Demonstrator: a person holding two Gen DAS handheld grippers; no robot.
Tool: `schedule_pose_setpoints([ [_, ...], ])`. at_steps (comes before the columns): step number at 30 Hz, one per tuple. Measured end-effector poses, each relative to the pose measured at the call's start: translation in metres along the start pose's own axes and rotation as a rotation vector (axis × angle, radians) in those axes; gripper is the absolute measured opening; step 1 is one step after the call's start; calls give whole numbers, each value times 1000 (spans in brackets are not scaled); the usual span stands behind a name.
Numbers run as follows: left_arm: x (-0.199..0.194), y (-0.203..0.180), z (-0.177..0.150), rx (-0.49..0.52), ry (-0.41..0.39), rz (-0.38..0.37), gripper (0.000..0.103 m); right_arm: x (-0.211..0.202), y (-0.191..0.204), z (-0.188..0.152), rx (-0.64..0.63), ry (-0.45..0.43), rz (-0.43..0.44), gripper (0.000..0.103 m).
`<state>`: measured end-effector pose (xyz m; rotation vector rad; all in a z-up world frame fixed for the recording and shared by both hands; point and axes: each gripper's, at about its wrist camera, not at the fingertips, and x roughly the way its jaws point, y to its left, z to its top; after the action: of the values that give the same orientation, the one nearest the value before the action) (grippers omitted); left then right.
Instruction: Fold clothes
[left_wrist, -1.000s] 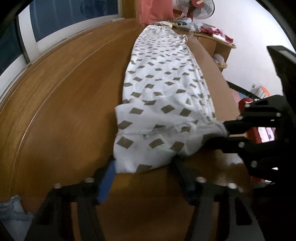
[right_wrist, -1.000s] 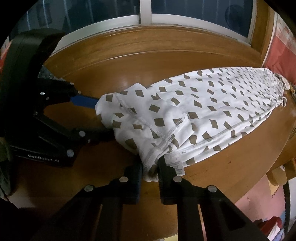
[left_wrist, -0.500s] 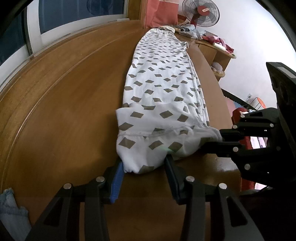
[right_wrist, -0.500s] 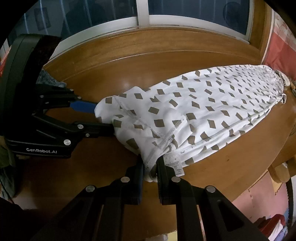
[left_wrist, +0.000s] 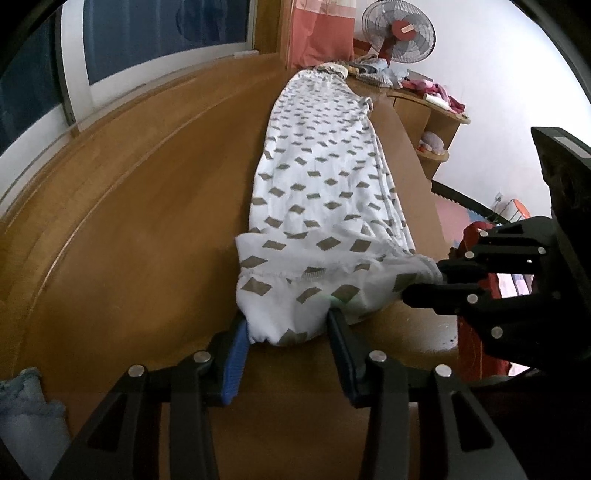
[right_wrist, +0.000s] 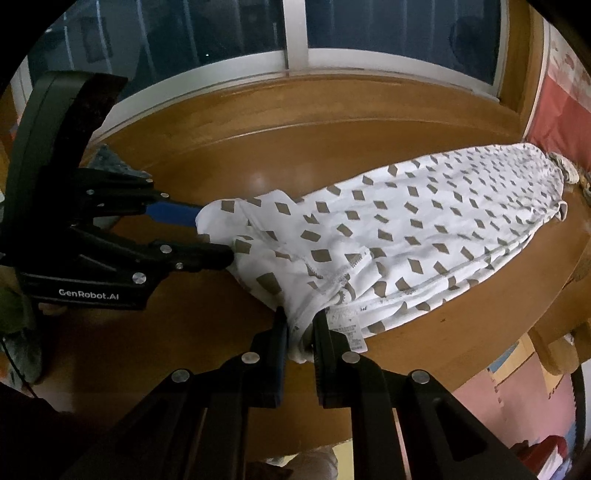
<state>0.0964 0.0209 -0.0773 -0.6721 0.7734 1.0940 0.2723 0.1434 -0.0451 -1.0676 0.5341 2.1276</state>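
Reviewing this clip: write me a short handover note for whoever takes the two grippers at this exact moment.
Left gripper: open, fingers straddling the near corner of the white patterned garment, not clamped.
Right gripper: shut on the garment's other near corner, beside its care label.
Garment: stretched lengthwise on the wooden table, already narrowed into a long strip, far end near the fan.
Done: lengthwise folding, by the look of it.
Left: close the left gripper, then probably carry the near end toward the far end.

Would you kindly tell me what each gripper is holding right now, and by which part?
Right gripper pinches the patterned garment at its near-end corner; left gripper straddles the other corner, jaws open.
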Motion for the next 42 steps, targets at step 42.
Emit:
schedule_pose_setpoints([
  [42, 67, -11, 141, 116, -78, 62, 38, 27, -145, 37, 464, -53, 140, 10],
])
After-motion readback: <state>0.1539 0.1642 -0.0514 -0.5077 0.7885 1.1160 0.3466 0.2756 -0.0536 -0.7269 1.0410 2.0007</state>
